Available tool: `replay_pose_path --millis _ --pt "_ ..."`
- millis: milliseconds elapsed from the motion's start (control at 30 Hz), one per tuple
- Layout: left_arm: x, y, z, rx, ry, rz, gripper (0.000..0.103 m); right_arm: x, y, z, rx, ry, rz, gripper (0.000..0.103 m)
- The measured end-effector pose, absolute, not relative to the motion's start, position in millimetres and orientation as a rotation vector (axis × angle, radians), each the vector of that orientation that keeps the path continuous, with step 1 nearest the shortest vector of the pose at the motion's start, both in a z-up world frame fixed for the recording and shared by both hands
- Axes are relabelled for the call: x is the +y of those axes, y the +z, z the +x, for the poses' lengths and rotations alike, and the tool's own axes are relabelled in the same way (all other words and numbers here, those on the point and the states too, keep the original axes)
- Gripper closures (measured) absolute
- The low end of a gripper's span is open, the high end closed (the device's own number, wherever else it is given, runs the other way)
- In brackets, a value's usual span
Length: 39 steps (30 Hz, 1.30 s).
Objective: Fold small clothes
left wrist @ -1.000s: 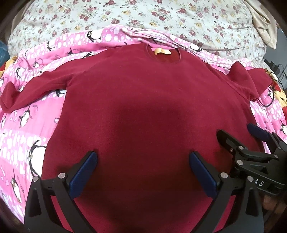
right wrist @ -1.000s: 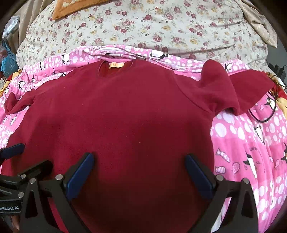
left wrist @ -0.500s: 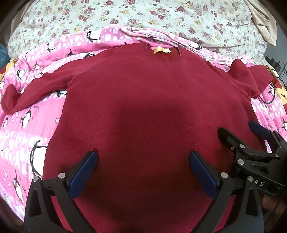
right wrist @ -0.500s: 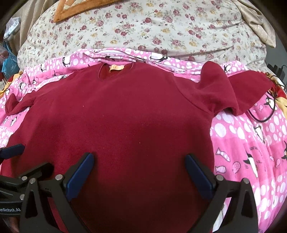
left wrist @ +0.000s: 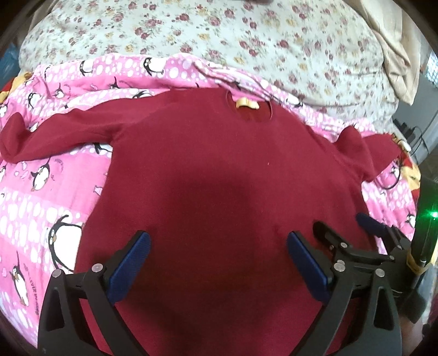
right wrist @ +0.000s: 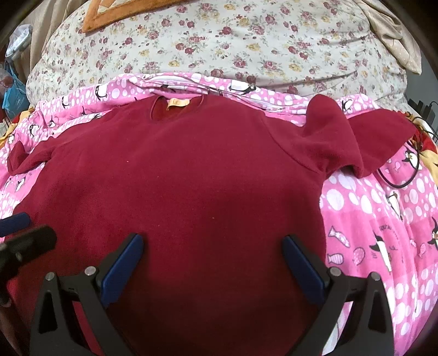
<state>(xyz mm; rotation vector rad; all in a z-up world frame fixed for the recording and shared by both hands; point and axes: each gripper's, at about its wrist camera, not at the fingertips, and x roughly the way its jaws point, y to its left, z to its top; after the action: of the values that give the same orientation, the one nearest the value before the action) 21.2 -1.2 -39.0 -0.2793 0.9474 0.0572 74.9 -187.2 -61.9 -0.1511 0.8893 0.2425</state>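
A dark red long-sleeved sweater (left wrist: 219,169) lies flat, front up, on a pink penguin blanket (left wrist: 41,197); its neck with a yellow label (left wrist: 247,103) points away. Its left sleeve (left wrist: 49,134) stretches out to the left. Its right sleeve (right wrist: 356,142) is bunched and folded at the right. My left gripper (left wrist: 217,246) is open and empty above the sweater's lower body. My right gripper (right wrist: 212,247) is open and empty over the lower body too, and shows in the left wrist view (left wrist: 342,227) to the right of the left one. The left gripper's tip (right wrist: 24,230) shows at the right wrist view's left edge.
A floral quilt (right wrist: 219,49) lies beyond the blanket. A beige cloth (left wrist: 394,54) sits at the far right. A black cable loop (right wrist: 397,178) lies on the blanket right of the bunched sleeve. An orange-edged cushion (right wrist: 123,11) is at the back.
Both grippers have drawn back and lifted a little, so the sweater sits farther off and lower in both views. Both stay open. The sweater has not moved.
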Motion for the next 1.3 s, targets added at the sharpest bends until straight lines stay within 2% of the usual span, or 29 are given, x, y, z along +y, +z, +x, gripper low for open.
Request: replay_pose_path --millis 67,300,433,600,767,900,1000,1133,1300 --pt "0.0 -32.0 18.9 0.931 0.045 -0.279 0.019 -189.6 -54.4 71.4 0.871 0.256 -0.110 0.001" --pt "40.3 27.2 7.6 0.733 0.081 -0.200 0.019 -194.1 -0.7 39.5 0.611 0.337 -0.015 0.001" --pt "71.5 38.2 5.3 0.683 0.087 -0.163 0.019 -177.9 -3.6 35.2 0.623 0.353 -0.096 0.000" --pt "112.1 23.7 -0.8 0.687 0.058 -0.104 0.019 -154.8 -29.6 40.7 0.734 0.358 -0.206 0.001" --pt "205.5 0.4 -4.7 0.742 0.144 -0.287 0.023 -140.6 -63.9 49.9 0.837 0.323 -0.321 0.001" --pt "298.4 -12.0 -24.7 0.694 0.263 -0.467 0.026 -147.9 -67.4 58.3 0.842 0.317 -0.287 0.000" --pt "347.9 -20.2 -41.9 0.623 0.359 -0.476 0.026 -148.4 -69.4 59.9 0.836 0.309 -0.290 0.000" --pt "391.8 -40.5 -44.4 0.604 0.413 -0.493 0.028 -146.6 -70.2 60.6 0.833 0.307 -0.294 0.000" --pt "413.1 -64.6 -21.7 0.610 0.379 -0.562 0.036 -145.0 -69.8 62.6 0.839 0.312 -0.285 0.000"
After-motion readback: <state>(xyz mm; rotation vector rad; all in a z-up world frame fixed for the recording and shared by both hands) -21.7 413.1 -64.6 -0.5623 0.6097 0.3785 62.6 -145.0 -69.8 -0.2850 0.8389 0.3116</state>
